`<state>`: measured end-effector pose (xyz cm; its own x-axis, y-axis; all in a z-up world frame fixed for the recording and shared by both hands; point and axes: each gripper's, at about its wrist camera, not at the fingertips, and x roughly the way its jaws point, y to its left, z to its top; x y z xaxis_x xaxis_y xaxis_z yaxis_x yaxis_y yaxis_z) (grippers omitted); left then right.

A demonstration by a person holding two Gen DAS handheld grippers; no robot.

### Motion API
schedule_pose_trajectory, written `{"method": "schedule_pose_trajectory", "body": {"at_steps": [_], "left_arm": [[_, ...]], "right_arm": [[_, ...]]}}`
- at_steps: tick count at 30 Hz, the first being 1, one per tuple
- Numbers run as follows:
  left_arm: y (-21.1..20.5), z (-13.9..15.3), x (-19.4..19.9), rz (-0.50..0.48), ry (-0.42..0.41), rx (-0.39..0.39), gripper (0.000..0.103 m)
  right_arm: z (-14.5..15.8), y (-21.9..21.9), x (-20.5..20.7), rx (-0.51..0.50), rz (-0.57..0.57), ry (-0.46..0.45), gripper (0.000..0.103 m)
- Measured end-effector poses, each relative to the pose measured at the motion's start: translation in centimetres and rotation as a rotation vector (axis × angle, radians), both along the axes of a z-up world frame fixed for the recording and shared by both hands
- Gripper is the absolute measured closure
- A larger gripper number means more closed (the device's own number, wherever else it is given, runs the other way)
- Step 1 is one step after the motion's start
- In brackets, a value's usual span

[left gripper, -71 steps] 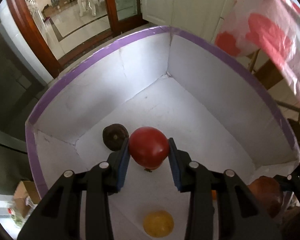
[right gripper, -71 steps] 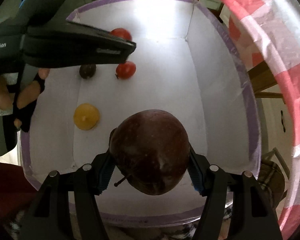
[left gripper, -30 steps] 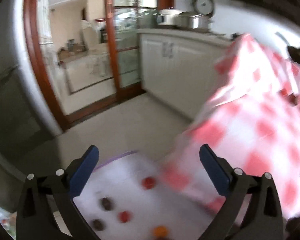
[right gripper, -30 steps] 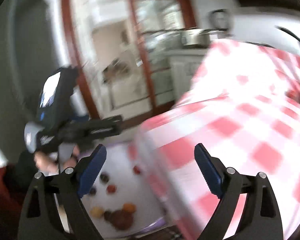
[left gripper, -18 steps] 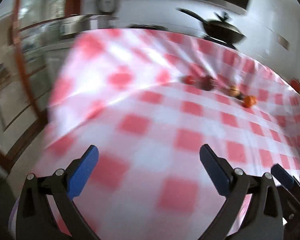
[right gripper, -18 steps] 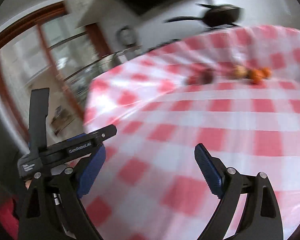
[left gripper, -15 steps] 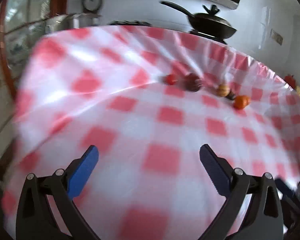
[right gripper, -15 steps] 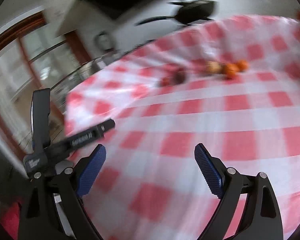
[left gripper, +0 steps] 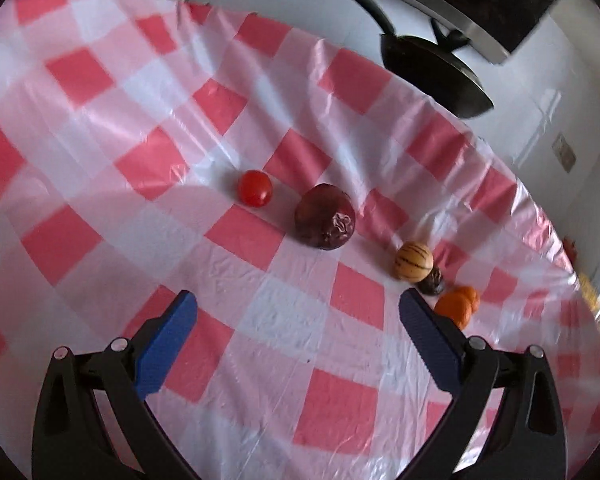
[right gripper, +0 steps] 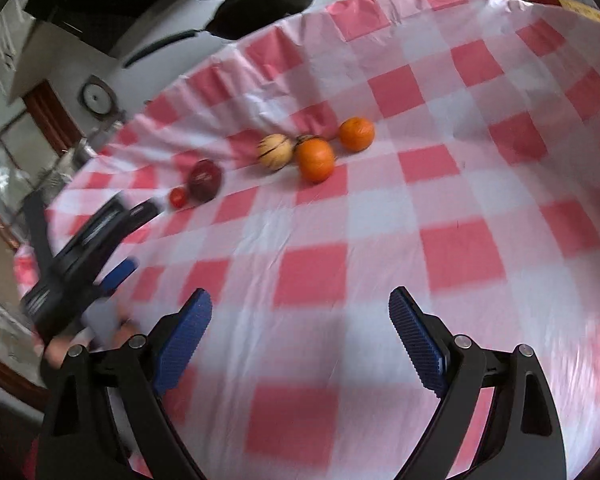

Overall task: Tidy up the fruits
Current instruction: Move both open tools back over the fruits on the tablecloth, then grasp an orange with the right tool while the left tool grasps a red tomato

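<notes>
Red-and-white checked plastic cloth (left gripper: 284, 316) covers the desk. Toward its far edge the fruit lies in a loose row: a small tomato (left gripper: 254, 188) just beside a dark red apple (left gripper: 325, 221), then, a little apart, a pale striped fruit (left gripper: 413, 260) touching a small dark fruit (left gripper: 431, 281), and two oranges (right gripper: 315, 159) at the end. The left tongs (left gripper: 296, 316) and the right tongs (right gripper: 300, 316) are both spread wide with nothing between them, above bare cloth well short of the fruit. A black pan (left gripper: 432, 68) sits beyond the desk's far edge.
</notes>
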<state>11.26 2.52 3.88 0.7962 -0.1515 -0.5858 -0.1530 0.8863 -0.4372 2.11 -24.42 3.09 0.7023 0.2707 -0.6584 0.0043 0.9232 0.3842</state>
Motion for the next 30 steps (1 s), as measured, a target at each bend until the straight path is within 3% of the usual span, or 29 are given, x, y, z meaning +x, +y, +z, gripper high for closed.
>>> {"method": "schedule_pose_trajectory", "body": {"at_steps": [6,12,14,16,17,18,19,24,30], "left_arm": [[1.9,-0.7,-0.4,-0.043,-0.031,-0.141,0.002],[2.1,-1.2,-0.2,-0.043,-0.019,-0.165,0.002],[2.2,-1.2,-0.2,-0.045,-0.018,-0.169,0.002],[2.2,-1.3,-0.1,-0.043,-0.014,-0.174,0.002],[2.3,-1.4,-0.2,-0.042,-0.013,-0.179,0.002],[2.4,-1.4,-0.2,-0.04,-0.013,-0.183,0.002],[2.4,-1.5,-0.2,-0.037,-0.011,-0.186,0.002],[2.4,-1.5,-0.2,-0.036,-0.006,-0.183,0.002],[2.5,-1.5,-0.3,-0.032,-0.008,-0.181,0.002]], "right_arm": [[-1.8,-0.3,8.5,-0.053,-0.047,0.069,0.015],[-2.0,1.3,15.4,-0.154,-0.036,0.089,0.017],[-2.3,1.8,17.1,-0.197,-0.043,0.114,0.022],[-2.3,2.4,18.0,-0.232,-0.038,0.114,0.034],[-2.3,2.8,18.2,-0.255,-0.027,0.108,0.04],[-2.3,3.1,18.2,-0.285,-0.024,0.101,0.055],[-2.2,3.3,18.0,-0.294,-0.018,0.094,0.06],[-1.5,2.2,14.9,-0.175,-0.064,0.01,0.061],[-2.1,-1.1,11.8,0.061,-0.148,-0.05,0.061]]}}
